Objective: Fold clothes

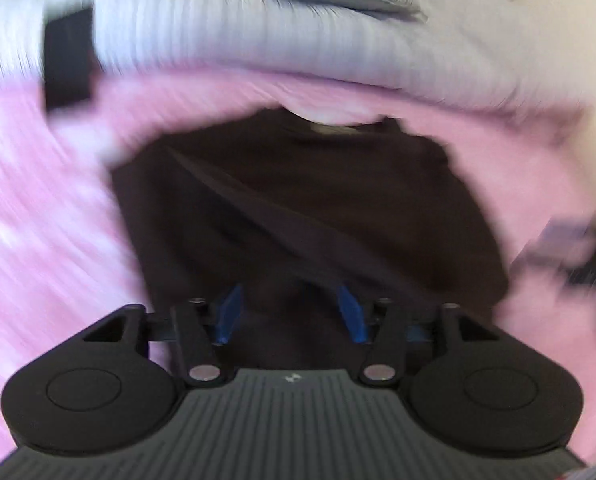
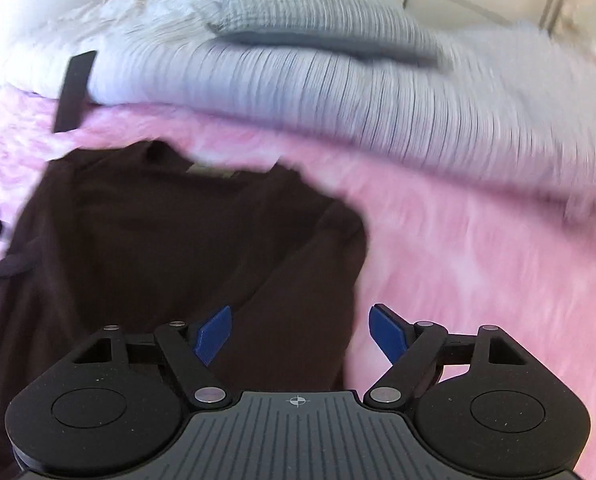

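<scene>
garment: dark top [image 2: 170, 240] flat on pink blanket [image 2: 478, 280], collar toward striped bedding [image 2: 298, 80], long axis running away from both grippers | left gripper [image 1: 294, 314]: jaws apart, over hem middle, nearer | right gripper [image 2: 300, 336]: jaws apart, straddling the top's right edge

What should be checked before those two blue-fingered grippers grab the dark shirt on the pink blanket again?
1. Left gripper open: ok.
2. Right gripper open: ok.
3. Nothing caught between either pair of fingers: ok.
4. Dark brown long-sleeved shirt lying flat on the fluffy pink blanket: not ok, it is rumpled with diagonal folds.
5. Sleeve positions clear: cannot tell, the pictures are blurred.
6. Black rectangular object apart from the shirt: ok.
</scene>
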The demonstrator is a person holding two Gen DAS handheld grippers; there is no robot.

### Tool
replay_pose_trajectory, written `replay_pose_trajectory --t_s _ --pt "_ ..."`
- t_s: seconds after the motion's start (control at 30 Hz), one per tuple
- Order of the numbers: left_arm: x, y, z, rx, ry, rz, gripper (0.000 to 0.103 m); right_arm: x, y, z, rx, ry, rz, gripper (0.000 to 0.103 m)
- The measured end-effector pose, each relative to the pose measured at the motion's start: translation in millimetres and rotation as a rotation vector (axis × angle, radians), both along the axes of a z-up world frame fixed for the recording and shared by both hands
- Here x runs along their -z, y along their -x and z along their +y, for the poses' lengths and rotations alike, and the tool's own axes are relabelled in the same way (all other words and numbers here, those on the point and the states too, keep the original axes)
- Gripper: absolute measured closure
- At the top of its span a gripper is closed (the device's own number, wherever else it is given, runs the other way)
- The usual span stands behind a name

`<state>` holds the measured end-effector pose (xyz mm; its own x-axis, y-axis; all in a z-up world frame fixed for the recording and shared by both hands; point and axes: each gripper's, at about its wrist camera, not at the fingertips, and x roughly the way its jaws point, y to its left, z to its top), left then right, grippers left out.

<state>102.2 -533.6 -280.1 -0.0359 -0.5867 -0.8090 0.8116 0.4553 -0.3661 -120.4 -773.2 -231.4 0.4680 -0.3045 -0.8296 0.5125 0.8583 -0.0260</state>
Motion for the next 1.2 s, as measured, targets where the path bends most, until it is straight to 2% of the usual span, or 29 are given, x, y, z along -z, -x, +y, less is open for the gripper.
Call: replay_pose_trajectory --t_s 0.03,0.1,0.17,0.23,0.27,0.4,0.43,0.47,0.5,0.53,0.57,0.63,0.73,0.83,0.87,0.93,1.0,1.03,1.07,1.1,1.13,1.17,1.2 --pt "5 8 -4 -0.017 0.030 0.080 0.044 -1 9 13 0.016 -0.044 -0.012 0.024" --pt "20 22 -15 -0.057 0.066 0.173 0.044 1 23 38 0.033 -0.137 -0.037 0.024" --pt "37 22 -31 -0.074 0.048 0.217 0.046 9 30 57 0.047 -0.221 -0.063 0.024" --pt "53 22 -47 -0.092 0.030 0.259 0.073 18 35 72 0.066 -0.299 -0.086 0.024" --pt "46 17 -39 -0.093 0.030 0.233 0.103 23 35 78 0.082 -0.335 -0.095 0.024" --pt "19 -4 -10 -0.097 0.031 0.131 0.103 43 17 89 0.121 -0.435 -0.106 0.024" --pt "12 -9 -2 -0.098 0.032 0.105 0.103 48 11 90 0.134 -0.453 -0.095 0.028" --pt "5 -14 5 -0.099 0.032 0.080 0.103 52 6 88 0.151 -0.468 -0.082 0.055" --pt "-2 -19 12 -0.100 0.032 0.054 0.103 55 2 86 0.168 -0.485 -0.066 0.074" --pt "-9 -25 20 -0.102 0.032 0.028 0.103 52 2 82 0.173 -0.490 -0.056 0.087" --pt "-23 -38 35 -0.117 0.019 -0.030 0.103 47 2 78 0.172 -0.487 -0.050 0.092" --pt "-50 -69 65 -0.153 -0.034 -0.149 0.103 24 12 68 0.131 -0.418 -0.037 0.092" --pt "-84 -112 101 -0.211 -0.129 -0.318 0.103 -21 39 44 0.065 -0.237 -0.002 0.093" --pt "-100 -140 114 -0.241 -0.231 -0.455 0.103 -51 78 2 0.078 -0.003 0.068 0.093" --pt "-104 -148 116 -0.248 -0.266 -0.499 0.103 -53 92 -15 0.099 0.071 0.101 0.093" --pt "-98 -154 115 -0.272 -0.331 -0.552 0.097 -48 109 -55 0.164 0.220 0.194 0.093" --pt "-90 -150 115 -0.290 -0.369 -0.577 0.080 -30 117 -84 0.229 0.324 0.326 0.092" --pt "-87 -145 117 -0.288 -0.377 -0.584 0.077 -20 118 -93 0.253 0.345 0.389 0.091" --pt "-83 -134 120 -0.268 -0.373 -0.581 0.074 -10 118 -102 0.278 0.366 0.451 0.078" --pt "-80 -122 122 -0.251 -0.375 -0.580 0.070 -7 117 -98 0.285 0.376 0.465 0.070" --pt "-78 -109 125 -0.234 -0.376 -0.580 0.069 -6 115 -89 0.283 0.381 0.455 0.048" --pt "-74 -96 132 -0.216 -0.377 -0.568 0.069 -8 114 -74 0.275 0.380 0.428 0.034" --pt "-65 -79 138 -0.186 -0.368 -0.536 0.069 -10 114 -57 0.263 0.376 0.393 0.033"
